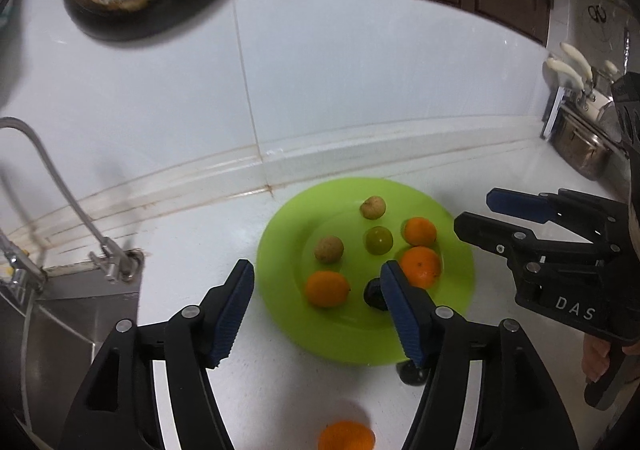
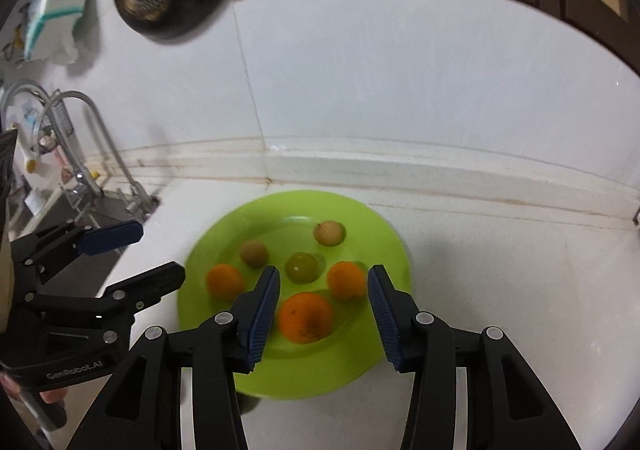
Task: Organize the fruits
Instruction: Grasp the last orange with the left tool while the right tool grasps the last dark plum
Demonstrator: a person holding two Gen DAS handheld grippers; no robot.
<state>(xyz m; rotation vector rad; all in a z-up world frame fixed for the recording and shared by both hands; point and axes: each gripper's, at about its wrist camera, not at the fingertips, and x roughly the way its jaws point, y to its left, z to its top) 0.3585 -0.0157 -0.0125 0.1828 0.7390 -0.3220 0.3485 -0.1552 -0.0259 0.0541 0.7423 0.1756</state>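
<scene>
Fruits: 1 orange (image 1: 346,434) lies off the green plate (image 1: 280,246) on the tabletop; the left gripper (image 1: 316,314), jaws wide and empty like the right gripper (image 2: 323,320), should straddle it squarely.

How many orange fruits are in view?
4: three on the green plate, at left, right and far right; one on the counter. None evidently hidden.

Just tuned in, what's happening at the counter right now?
A person is sorting fruit with two handheld tongs. Both the left tongs and right tongs are open and empty over the green plate. The plate holds three oranges, a green fruit, two brownish fruits and a dark one. One orange sits off the plate on the counter, below the left tongs.
</scene>
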